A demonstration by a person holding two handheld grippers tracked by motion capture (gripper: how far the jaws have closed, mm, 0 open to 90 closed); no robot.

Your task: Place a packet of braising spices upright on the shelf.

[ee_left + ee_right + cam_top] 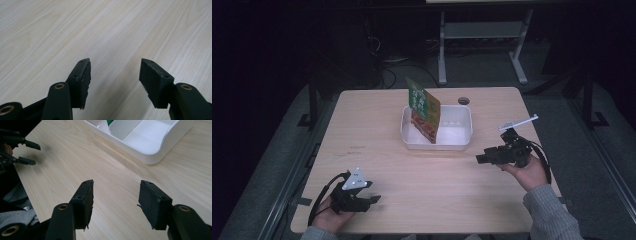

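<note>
Your left hand-held gripper (373, 199) rests low at the near left corner of the surface (377, 150), jaws apart, nothing between them; its own view looks down on bare wood grain. At centre, toward the far edge, the white bin (438, 141) holds a green and red packet (424, 110) standing upright on edge against its left side; the right part of the bin appears empty. Your right hand-held gripper (480, 159) hangs just right of the bin, pointing left, jaws apart and empty. In its own view the bin's rounded corner (155, 157) lies ahead. Judged stage: an approach to the bin, no grip taken. The next move likely calls for raising the right hand-held gripper over the rim and aligning its jaws across the packet's thin faces.
</note>
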